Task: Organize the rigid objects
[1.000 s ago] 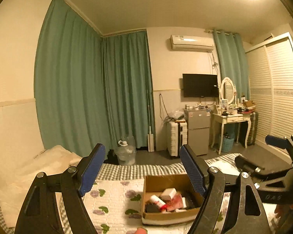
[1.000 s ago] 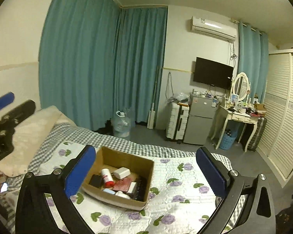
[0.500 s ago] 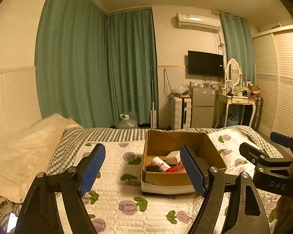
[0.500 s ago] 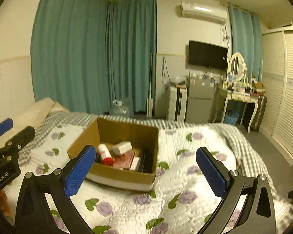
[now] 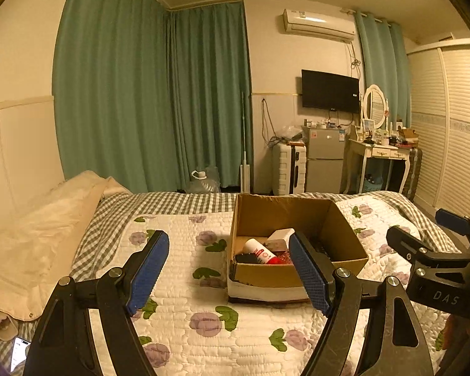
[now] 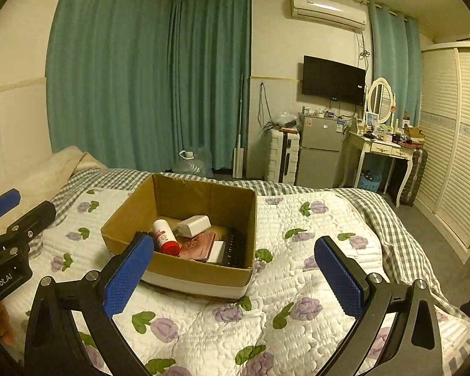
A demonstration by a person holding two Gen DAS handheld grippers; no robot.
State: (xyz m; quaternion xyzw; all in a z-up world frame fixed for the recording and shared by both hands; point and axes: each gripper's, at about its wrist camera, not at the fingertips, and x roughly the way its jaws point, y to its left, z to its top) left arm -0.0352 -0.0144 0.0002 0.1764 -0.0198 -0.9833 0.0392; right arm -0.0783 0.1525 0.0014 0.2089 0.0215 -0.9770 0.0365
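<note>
An open cardboard box (image 5: 344,235) (image 6: 203,202) sits on the flowered quilt of the bed. Inside lie a white bottle with a red cap (image 5: 261,250) (image 6: 164,235), a white charger block (image 6: 194,225) (image 5: 280,235), a reddish wallet-like item (image 6: 200,246), a white small box (image 6: 217,250) and a black flat device (image 6: 235,247). My left gripper (image 5: 228,269) is open and empty, above the quilt just before the box's left front. My right gripper (image 6: 235,277) is open and empty, before the box's front right.
The bed has a cream pillow (image 5: 40,228) at left and a checked sheet (image 6: 391,219) around the quilt. A phone (image 5: 18,349) lies at the bed's near left. Beyond stand a water jug (image 6: 188,164), suitcase, small fridge (image 6: 319,153), dressing table (image 6: 382,150) and wardrobe.
Both views have dropped and moved closer to the box, which now looks larger and shows its contents. Both grippers stay open.
</note>
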